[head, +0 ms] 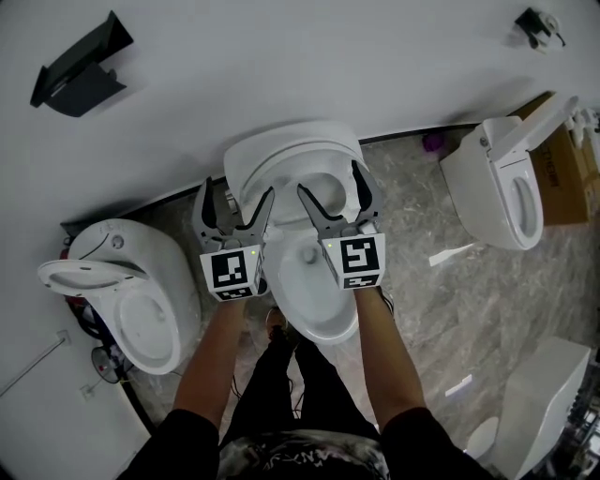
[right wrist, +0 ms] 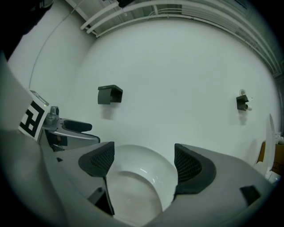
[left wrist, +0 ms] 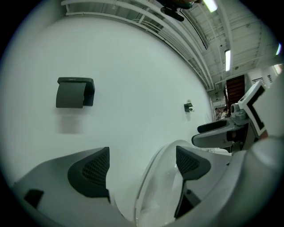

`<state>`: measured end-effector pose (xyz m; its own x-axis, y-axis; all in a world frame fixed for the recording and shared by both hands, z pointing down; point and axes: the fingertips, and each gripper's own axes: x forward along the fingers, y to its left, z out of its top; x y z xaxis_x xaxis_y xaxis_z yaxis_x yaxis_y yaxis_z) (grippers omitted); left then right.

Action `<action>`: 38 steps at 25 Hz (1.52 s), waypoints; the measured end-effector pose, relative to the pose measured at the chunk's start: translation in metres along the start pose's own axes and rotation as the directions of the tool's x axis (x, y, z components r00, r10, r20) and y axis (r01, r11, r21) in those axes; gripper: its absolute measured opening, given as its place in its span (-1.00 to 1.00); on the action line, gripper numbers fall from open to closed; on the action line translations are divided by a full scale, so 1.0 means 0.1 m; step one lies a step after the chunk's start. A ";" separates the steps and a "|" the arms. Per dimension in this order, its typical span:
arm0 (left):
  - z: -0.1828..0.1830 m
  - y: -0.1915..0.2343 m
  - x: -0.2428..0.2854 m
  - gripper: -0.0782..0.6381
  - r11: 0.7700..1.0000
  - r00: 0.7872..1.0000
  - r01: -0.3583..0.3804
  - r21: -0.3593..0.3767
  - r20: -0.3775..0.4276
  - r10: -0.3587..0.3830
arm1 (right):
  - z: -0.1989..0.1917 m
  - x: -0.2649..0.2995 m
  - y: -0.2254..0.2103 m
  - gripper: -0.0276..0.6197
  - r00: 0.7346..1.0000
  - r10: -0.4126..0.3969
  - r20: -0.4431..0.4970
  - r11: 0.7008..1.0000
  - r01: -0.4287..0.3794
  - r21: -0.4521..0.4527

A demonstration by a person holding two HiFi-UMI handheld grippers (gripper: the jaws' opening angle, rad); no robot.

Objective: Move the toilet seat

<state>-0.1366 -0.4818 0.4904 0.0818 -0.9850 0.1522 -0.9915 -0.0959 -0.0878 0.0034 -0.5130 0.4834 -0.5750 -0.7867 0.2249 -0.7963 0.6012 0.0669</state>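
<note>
**Clearance round the middle toilet**

Left gripper (head: pixel 239 195): jaws apart. The raised seat (head: pixel 292 161) has its edge standing in the gap, nearer the right-hand pad, with spare room on the other side.

Right gripper (head: pixel 328 180): jaws apart over the bowl (head: pixel 314 291). The seat face shows ahead in the gap, pads clear of it.

Wall (head: pixel 281 66) is close behind the seat.

Left toilet (head: pixel 131 300) sits near the left forearm, with only a narrow floor strip between.

To the right, open floor (head: pixel 422 234) runs up to the right toilet (head: pixel 506 187) and box (head: pixel 567 178).

Holder (head: pixel 80 70) and small fixture (head: pixel 539 26) are on the wall, well apart from the seat.
</note>
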 end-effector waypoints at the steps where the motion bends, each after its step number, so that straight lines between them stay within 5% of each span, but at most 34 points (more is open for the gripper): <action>1: 0.12 -0.03 -0.09 0.56 1.000 1.000 0.013 0.000 0.005 -0.013 | 0.12 -0.11 0.01 0.36 1.000 0.000 0.005 1.000 0.000 -0.003; 11: 1.51 -0.39 -1.19 0.56 0.981 0.981 0.192 -0.001 0.042 -0.192 | 1.50 -1.44 0.37 0.36 0.996 0.043 0.077 0.998 -0.038 -0.059; 19: 2.52 -0.73 -2.10 0.56 0.943 0.934 0.331 0.023 0.133 -0.331 | 2.39 -2.42 0.66 0.36 0.977 0.047 0.208 0.995 -0.026 -0.101; 31: 2.92 -0.76 -2.56 0.46 0.908 0.889 0.414 0.065 0.187 -0.419 | 2.72 -2.92 0.88 0.09 0.975 0.029 0.220 0.992 -0.001 -0.125; 38: 2.97 -0.74 -2.64 -0.12 0.912 0.889 0.402 0.085 0.204 -0.411 | 2.75 -3.00 0.94 -0.12 0.971 0.014 0.239 0.985 0.028 -0.171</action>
<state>-0.0546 -0.2573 0.1638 0.5006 -0.8652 -0.0292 -0.8625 -0.4955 -0.1031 0.0493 -0.2589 0.1549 -0.6139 -0.7893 -0.0132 -0.7685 0.5938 0.2383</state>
